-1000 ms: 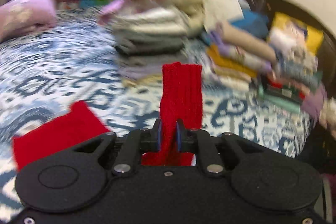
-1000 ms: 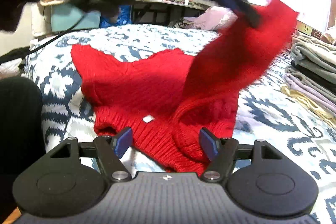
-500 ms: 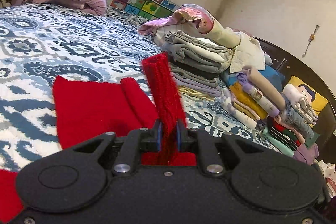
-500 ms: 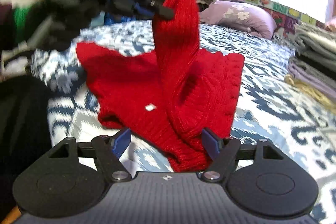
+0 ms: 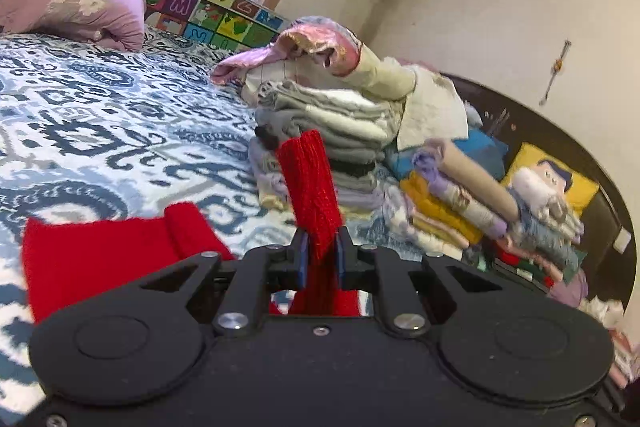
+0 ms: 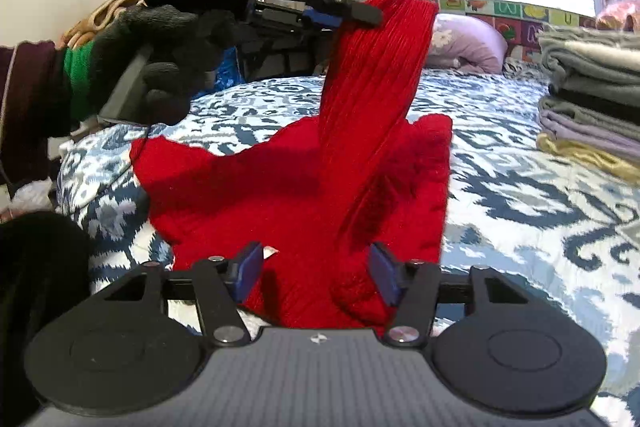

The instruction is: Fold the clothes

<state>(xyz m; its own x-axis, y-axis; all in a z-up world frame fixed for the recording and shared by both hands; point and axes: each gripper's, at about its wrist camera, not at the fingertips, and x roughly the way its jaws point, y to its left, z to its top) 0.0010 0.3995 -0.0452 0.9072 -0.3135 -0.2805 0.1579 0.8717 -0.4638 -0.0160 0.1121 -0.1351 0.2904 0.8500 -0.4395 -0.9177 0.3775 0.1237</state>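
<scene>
Right wrist view: we hold the red sweater (image 6: 304, 183) half-folded on the patterned bed (image 6: 540, 187), its sleeve (image 6: 372, 75) lifted by our left gripper (image 6: 360, 13), jaws pinching the knit. Our right gripper (image 6: 316, 273), jaws just narrowing yet apart, straddles the hem ungripped. Folded stacks (image 5: 344, 123) wait nearby; sleeve and body folds remain, we judge.
</scene>
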